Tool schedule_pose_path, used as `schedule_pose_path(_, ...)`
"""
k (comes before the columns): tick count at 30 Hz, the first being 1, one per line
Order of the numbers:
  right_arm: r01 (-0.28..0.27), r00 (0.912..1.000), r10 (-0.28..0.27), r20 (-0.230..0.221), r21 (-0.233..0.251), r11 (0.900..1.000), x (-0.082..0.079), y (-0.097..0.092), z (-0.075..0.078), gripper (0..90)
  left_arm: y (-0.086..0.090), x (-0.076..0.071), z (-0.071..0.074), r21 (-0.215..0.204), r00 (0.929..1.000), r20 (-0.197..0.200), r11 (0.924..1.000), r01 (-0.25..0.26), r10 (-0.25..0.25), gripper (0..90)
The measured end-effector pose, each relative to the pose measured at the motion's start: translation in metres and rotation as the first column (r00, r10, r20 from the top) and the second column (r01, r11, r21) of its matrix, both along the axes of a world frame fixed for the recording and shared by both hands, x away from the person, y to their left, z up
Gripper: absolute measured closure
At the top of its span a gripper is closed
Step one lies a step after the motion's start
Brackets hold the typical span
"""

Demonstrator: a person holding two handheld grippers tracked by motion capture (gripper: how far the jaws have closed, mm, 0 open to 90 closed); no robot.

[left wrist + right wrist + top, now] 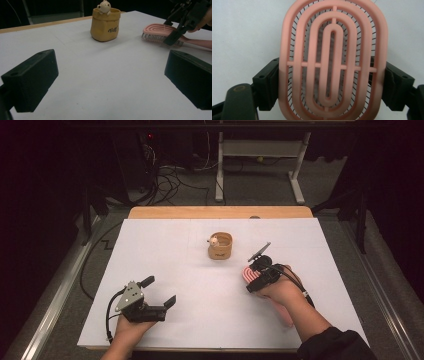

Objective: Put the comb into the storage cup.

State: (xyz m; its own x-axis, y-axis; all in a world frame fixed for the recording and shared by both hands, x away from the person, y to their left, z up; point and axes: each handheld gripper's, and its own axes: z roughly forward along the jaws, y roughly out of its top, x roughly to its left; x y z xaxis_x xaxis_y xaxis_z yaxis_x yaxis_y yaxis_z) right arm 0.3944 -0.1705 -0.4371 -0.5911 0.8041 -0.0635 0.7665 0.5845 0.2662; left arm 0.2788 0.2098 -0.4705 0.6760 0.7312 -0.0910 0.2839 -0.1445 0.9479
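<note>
Left gripper point(157, 292) first: parked near the front-left corner of the white worktop point(165, 245), fingers point(31, 77) spread wide with nothing but bare sheet between them. Pointed up and to the right across the sheet, so looking along them gives the tan pouch-shaped pot point(105, 24) with a little animal figure point(103, 6) peeking over its rim, and the brush further right. Well apart from both, so not the hand in play here.

Middle of the sheet, toward the back: that same pot point(220, 246), standing upright, just up and left of the brush head but not touching it.

Then the pink hairbrush point(248, 273), lying flat with bristles down on the right half, vented back facing up. Long axis running from the head at upper left, down and right under the person's right hand, handle end point(287, 317) poking out near the wrist. Right gripper point(256, 279) over the head, one finger point(265, 83) on each long side of the oval head point(332, 62), so straddling across the short width, not along the length. Looks clamped on the two edges, pretty sure, though a thin gap wouldn't really show from this angle.

So the key bit: grip across the narrow way, head end nearest the pot, handle trailing back toward the body. Probably a lift next, then a swing up-left if the pot's the destination. Guessing handle-heavy, so possibly some droop at the back end once off the sheet.
</note>
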Motion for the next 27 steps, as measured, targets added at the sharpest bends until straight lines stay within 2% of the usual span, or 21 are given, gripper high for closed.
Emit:
schedule_pose_path(7, -0.007, 1.0, 0.007, -0.006, -0.01, 0.9999, 0.0, 0.0021, 0.0021, 19.5, -0.0005, -0.0005, 0.0003, -0.001, 1.0, 0.002, 1.0, 0.002, -0.002, 0.0)
schedule_pose_path(21, -0.037, 0.9983, 0.036, -0.045, -0.033, 0.9988, 0.0005, 0.0021, 0.0054, 20.0, -0.0005, -0.0006, 0.0002, 0.003, 1.0, 0.002, 1.0, 0.003, -0.003, 0.0)
schedule_pose_path(27, -0.045, 0.9981, 0.043, -0.045, -0.045, 0.998, -0.0008, 0.004, 0.0106, 20.1, -0.0005, -0.0005, 0.0003, -0.001, 1.0, 0.003, 1.0, 0.003, -0.003, 0.0)
